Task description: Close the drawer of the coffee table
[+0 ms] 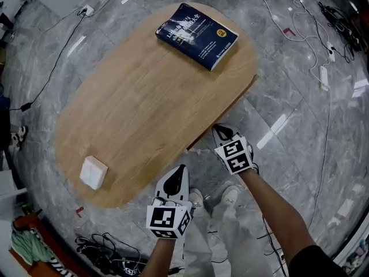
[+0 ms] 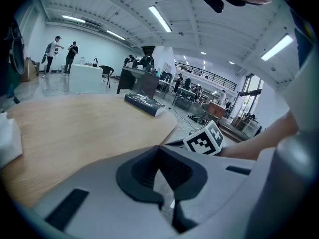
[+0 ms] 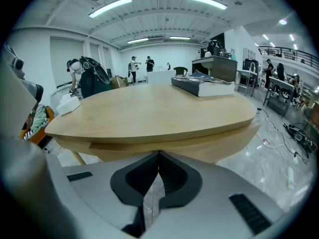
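Note:
The oval wooden coffee table (image 1: 144, 97) fills the middle of the head view. Its drawer front (image 3: 199, 146) shows as a wooden band just under the top's near edge and looks pushed in, roughly flush. My right gripper (image 1: 218, 129) is shut and empty, with its tips right at that edge; in the right gripper view the right gripper (image 3: 159, 154) points straight at the drawer front, and I cannot tell whether it touches. My left gripper (image 1: 181, 169) is shut on nothing and hovers just off the table's near rim, beside the right one.
A dark blue book (image 1: 196, 35) lies at the table's far end, and a small white box (image 1: 93, 172) sits on its near left end. Cables (image 1: 109, 257) lie on the marble floor around the table. The person's legs and shoes (image 1: 225, 198) stand behind the grippers.

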Tool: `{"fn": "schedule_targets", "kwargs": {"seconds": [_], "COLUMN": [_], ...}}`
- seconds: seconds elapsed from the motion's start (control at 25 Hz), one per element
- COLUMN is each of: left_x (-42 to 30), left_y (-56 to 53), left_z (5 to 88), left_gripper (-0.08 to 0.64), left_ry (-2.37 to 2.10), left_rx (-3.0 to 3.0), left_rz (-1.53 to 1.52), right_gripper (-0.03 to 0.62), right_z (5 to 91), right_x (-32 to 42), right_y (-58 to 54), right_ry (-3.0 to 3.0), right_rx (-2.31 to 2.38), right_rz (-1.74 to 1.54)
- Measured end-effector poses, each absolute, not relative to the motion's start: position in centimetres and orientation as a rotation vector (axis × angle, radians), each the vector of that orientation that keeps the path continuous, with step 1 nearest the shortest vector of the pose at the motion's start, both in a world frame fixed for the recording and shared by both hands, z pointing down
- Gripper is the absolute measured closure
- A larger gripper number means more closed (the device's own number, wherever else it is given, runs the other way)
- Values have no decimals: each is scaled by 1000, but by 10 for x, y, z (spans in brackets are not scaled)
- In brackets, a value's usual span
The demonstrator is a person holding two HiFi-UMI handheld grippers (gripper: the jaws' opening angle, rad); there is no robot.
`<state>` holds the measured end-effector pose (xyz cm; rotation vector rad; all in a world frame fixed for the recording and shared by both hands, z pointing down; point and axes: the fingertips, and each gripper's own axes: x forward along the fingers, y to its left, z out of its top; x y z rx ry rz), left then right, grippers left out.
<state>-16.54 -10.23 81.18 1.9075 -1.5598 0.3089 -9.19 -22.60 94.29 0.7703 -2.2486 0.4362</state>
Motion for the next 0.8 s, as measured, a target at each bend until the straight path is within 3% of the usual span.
{"fn": "schedule_targets", "kwargs": {"seconds": [0.8], "left_x": [-183], "left_y": [-97], "left_z": [811], "left_gripper": [558], "left_ry": [-1600], "left_rx": [1863], "left_rz": [302], "right_gripper": [580], "right_z": [942], "right_x": [-102], "right_y": [-235], "right_ry": [-2263], "right_rx": [775], "right_rz": [459]}}
